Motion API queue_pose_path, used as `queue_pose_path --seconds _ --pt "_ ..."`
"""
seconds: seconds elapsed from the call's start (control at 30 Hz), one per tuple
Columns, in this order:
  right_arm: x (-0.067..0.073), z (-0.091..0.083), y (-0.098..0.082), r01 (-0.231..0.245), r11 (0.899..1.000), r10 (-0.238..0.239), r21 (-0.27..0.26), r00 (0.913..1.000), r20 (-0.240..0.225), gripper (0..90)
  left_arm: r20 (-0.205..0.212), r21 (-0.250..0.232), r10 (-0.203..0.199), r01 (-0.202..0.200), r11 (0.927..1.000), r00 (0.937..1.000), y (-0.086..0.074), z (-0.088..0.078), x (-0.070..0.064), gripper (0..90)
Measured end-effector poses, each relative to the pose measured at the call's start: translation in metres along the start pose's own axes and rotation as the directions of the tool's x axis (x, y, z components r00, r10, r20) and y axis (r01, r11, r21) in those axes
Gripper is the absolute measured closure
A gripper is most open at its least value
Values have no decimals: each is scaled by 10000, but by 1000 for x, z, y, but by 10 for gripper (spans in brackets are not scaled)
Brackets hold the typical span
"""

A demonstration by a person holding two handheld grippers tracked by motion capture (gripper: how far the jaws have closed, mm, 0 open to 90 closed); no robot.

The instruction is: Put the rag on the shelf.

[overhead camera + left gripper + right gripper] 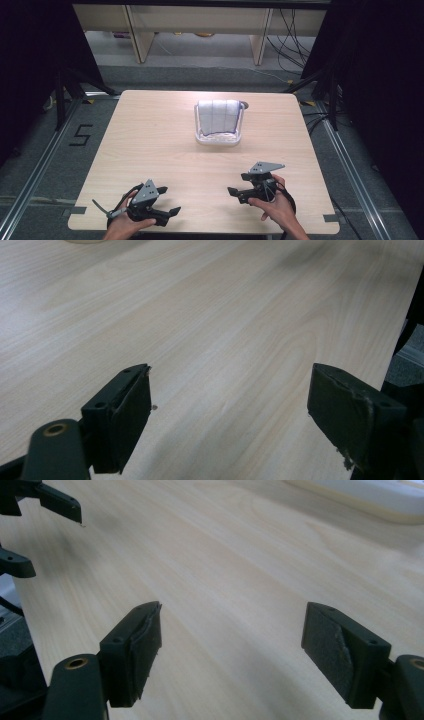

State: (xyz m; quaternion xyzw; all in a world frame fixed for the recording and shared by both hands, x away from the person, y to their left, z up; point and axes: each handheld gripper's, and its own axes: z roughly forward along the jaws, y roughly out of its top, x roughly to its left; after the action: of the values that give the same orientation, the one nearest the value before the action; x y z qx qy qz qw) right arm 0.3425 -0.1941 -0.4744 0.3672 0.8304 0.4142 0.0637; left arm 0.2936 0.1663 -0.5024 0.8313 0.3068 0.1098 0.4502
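- Surface: pale wood-grain table (150, 145), set on a grey floor; desk legs, loose cables and dark curtains lie beyond it, and a black numeral is marked on the floor at the left.
- Left gripper (172, 212): jaws spread wide with nothing between them; the left gripper view looks across bare wood between the two black pads (131, 415). It is held low over the near left part of the table and points toward the middle.
- Right gripper (234, 193): jaws likewise spread and empty, bare table between its pads (142, 645). It sits over the near right part, pointing leftward toward its partner, whose tips appear at the upper left of the right gripper view.
- Hands: one hand (125, 225) grips each tool from the near edge; both look poised in a ready stance, wide open, probably so either can close on something without a further adjustment.
- Towel (218, 116): light, with faint stripes, draped in a white basket (217, 140) that stands at the far centre of the table, well apart from both grippers and untouched.
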Motion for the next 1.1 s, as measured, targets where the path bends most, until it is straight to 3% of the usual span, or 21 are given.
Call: queue_pose_path --seconds 0.07,0.13,0.17,0.33,0.43,0.47,0.57,0.83,0.87,0.97,1.0,1.03,1.1 --pt "3 0 -4 -19 10000 19 79 10000 -28 224 26 -153 -3 4 9999 10000 -1 0 -3 173" --pt "6 1 -10 31 9997 -30 227 10000 -41 211 -49 17 95 -95 10000 9999 -1 -2 -4 173" --pt "8 1 -13 14 9995 -9 314 9999 -153 211 17 -178 -35 36 9998 10000 -3 -2 -6 173" --pt "16 1 -25 331 9979 -329 549 9994 -58 196 106 100 234 -235 9997 9997 -4 -5 -9 173" --pt "20 0 -29 474 9965 -475 695 9989 -1 192 26 77 201 -202 9998 9998 -5 -4 -10 173" --pt "21 0 -30 434 9961 -435 769 9991 -8 190 48 249 385 -386 9989 9992 -5 -4 -9 173" --pt "21 1 -30 492 9955 -492 815 9988 -18 191 82 62 282 -283 9996 9996 -6 -2 -10 173" --pt "21 3 -31 576 9949 -582 824 9983 52 192 80 316 355 -357 9989 9993 -6 -3 -8 173" --pt "21 3 -31 631 9943 -633 860 9980 -4 192 49 312 204 -205 9993 9998 -6 -3 -9 173" --pt "21 4 -31 681 9940 -677 859 9977 -75 192 -28 444 517 -516 9977 9987 -6 -3 -7 173" --pt "21 4 -31 688 9938 -684 876 9976 -71 192 47 231 330 -331 9992 9994 -7 -1 -8 173" --pt "20 5 -31 735 9937 -733 850 9973 -58 192 8 569 618 -617 9965 9981 -6 -2 -6 173" --pt "21 4 -31 606 9938 -610 927 9981 15 194 -28 351 411 -409 9985 9992 -8 0 -7 173"
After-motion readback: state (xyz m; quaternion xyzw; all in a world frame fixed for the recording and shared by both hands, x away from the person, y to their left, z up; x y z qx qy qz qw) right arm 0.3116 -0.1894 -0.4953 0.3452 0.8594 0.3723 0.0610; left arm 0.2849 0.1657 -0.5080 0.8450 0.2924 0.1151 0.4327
